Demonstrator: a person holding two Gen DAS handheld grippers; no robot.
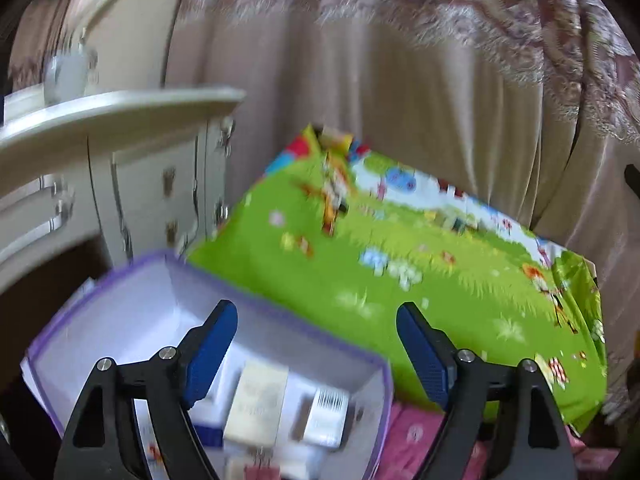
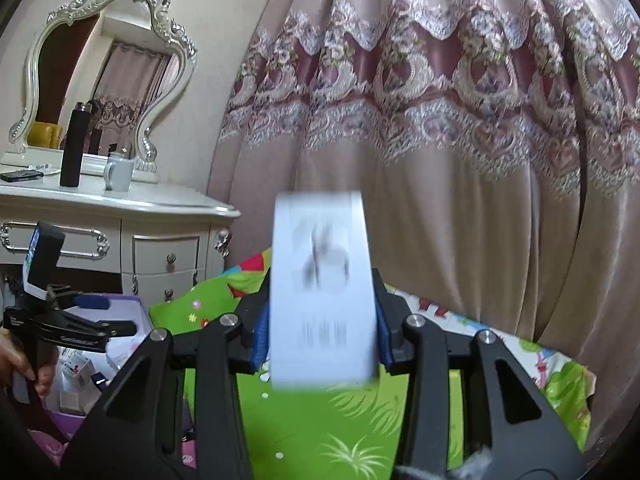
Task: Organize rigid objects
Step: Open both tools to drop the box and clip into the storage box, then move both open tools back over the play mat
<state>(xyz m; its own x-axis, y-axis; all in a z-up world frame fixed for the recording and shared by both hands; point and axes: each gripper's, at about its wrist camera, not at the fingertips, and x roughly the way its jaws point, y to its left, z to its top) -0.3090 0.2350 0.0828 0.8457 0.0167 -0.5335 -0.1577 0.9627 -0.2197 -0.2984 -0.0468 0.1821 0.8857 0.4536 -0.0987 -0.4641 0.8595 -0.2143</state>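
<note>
I am holding a white carton (image 2: 322, 292) upright in my right claw (image 2: 320, 336), its two blue pads (image 2: 260, 336) pressing on the carton's left and right sides. The carton is blurred, so its dark print is unreadable. It is hanging in the air above the green play mat (image 2: 352, 420), a cartoon-printed mat spread under the work.

My left claw (image 1: 316, 354) is standing wide and gripping nothing. It is hovering over the near right corner of the purple-rimmed storage box (image 1: 280, 320), which is sitting against the near left edge of the mat.

My reading of the step: I am carrying this carton toward the box to pack it in. To do it well, I am judging that I should keep the carton level, bring it over a bare patch of the box floor, lower it until it rests, and only then loosen the pads. The left claw is hanging over the box mouth, so I should be drawing it aside first, or the two claws may collide.

Inside the box, several small cartons are lying near its right wall: a cream one (image 1: 258, 408), a white one bearing a barcode (image 1: 328, 414), and others too blurred to name. The far left part of the box floor is looking bare.

A white dressing table (image 2: 120, 208) is standing beyond, a pale mug (image 2: 119, 174) on its top.
</note>
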